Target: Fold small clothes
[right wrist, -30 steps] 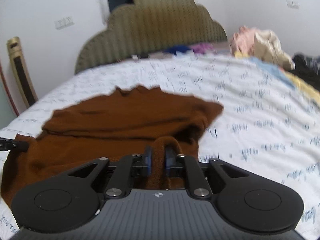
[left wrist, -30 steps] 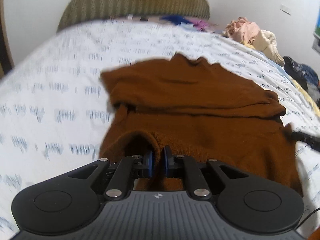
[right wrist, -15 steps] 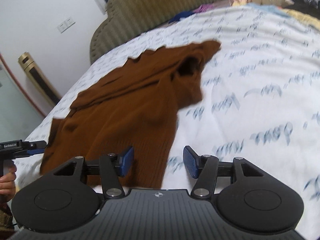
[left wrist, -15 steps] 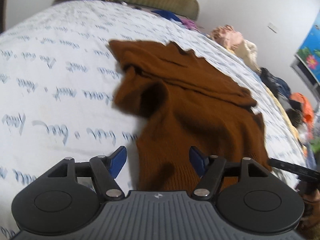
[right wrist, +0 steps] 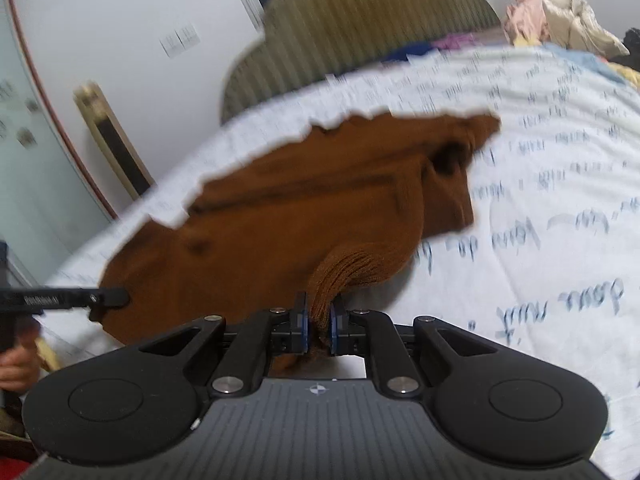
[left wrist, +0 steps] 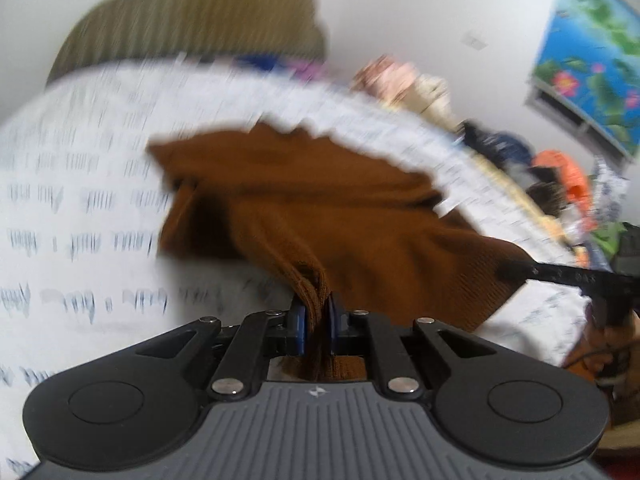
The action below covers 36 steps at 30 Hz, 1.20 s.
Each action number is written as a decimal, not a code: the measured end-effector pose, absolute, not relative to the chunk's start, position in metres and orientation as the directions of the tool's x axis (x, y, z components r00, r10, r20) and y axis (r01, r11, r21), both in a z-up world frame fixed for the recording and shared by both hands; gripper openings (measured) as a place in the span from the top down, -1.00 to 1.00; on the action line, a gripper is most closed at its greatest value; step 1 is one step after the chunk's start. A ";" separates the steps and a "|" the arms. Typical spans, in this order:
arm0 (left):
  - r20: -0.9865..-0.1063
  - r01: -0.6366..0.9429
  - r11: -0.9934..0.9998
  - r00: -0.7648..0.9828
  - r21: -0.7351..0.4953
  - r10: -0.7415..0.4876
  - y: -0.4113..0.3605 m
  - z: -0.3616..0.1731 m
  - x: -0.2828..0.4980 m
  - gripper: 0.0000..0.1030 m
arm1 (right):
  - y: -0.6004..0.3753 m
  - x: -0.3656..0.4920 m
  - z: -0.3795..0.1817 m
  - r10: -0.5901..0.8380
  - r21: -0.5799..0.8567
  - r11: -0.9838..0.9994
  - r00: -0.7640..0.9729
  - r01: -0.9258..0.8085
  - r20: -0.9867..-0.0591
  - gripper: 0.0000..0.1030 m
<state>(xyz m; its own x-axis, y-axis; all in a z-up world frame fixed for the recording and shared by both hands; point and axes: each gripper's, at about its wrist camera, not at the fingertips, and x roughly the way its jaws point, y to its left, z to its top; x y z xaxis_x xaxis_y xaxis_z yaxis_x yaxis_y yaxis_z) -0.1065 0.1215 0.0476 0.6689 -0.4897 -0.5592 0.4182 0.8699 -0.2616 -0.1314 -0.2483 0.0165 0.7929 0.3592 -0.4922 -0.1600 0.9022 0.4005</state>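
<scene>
Brown ribbed-knit sweater (left wrist: pixel 328 216) lies on the white bedsheet with blue script print (left wrist: pixel 80 208), collar toward the olive ribbed headboard (right wrist: pixel 372 28). Sleeves look already folded in across the body, so the side folds read as done, top band lying over the chest

Left gripper (left wrist: pixel 316 322): jaws closing, narrow, blue pads pinching a bunched hem corner on its side. Right gripper (right wrist: pixel 320 324): same, jaws closing on the other hem corner, knit bunched between the pads. Each gripper's finger is visible in the other's view at the sweater's edge

Judgement: mid-task, both bottom corners grabbed, bottom-to-top fold not yet made. Hem sits at the near edge, not carried toward the collar. Left to do: lift hem, lay it over the shoulders, release, flatten

Pile of other clothes (right wrist: pixel 560 20) at the far side of the bed looks unfolded
</scene>
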 end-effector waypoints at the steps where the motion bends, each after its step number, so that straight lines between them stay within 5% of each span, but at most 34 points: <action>1: -0.530 0.439 0.863 0.684 -0.251 -0.502 0.123 0.058 -0.116 0.79 | -0.251 -0.138 0.027 0.370 0.406 0.896 0.805 -0.178 -0.464 0.72; 9: -0.433 0.487 0.840 0.720 -0.240 -0.541 0.133 0.100 -0.150 0.87 | -0.261 -0.181 0.084 0.428 0.377 0.878 0.836 -0.295 -0.342 0.72; 17: -0.548 0.416 0.882 0.695 -0.221 -0.465 0.123 0.078 -0.123 0.88 | -0.256 -0.159 0.060 0.408 0.399 0.885 0.808 -0.238 -0.424 0.72; 22: -0.641 0.366 0.842 0.547 -0.396 -0.539 0.149 0.047 -0.105 0.82 | -0.251 -0.155 0.048 0.393 0.396 0.893 0.801 -0.215 -0.451 0.72; 28: -0.704 0.283 0.853 0.482 -0.438 -0.522 0.169 0.013 -0.117 0.79 | -0.252 -0.153 0.043 0.396 0.407 0.889 0.797 -0.208 -0.457 0.72; 30: -0.683 0.306 0.823 0.459 -0.479 -0.568 0.173 0.008 -0.123 0.61 | -0.251 -0.153 0.043 0.400 0.408 0.888 0.794 -0.211 -0.458 0.72; 32: -0.674 0.329 0.814 0.458 -0.478 -0.580 0.171 0.003 -0.127 -0.34 | -0.251 -0.151 0.041 0.402 0.411 0.887 0.791 -0.211 -0.461 0.72; 33: -0.664 0.336 0.816 0.475 -0.470 -0.578 0.172 0.003 -0.129 -0.56 | -0.251 -0.149 0.041 0.401 0.412 0.887 0.791 -0.208 -0.463 0.72; 34: -0.652 0.332 0.821 0.500 -0.464 -0.571 0.174 0.004 -0.131 -0.73 | -0.251 -0.149 0.040 0.400 0.411 0.888 0.791 -0.209 -0.463 0.72; 36: -0.641 0.318 0.821 0.514 -0.474 -0.570 0.178 0.004 -0.132 -0.72 | -0.251 -0.150 0.041 0.401 0.411 0.887 0.790 -0.210 -0.463 0.72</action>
<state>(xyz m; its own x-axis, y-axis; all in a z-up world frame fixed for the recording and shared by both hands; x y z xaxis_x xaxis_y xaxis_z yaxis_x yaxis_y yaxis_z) -0.1323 0.1781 0.0041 0.5141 -0.5699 -0.6410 0.3182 0.8208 -0.4744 -0.1499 -0.2507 0.0406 0.7904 0.4014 -0.4627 -0.2101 0.8872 0.4108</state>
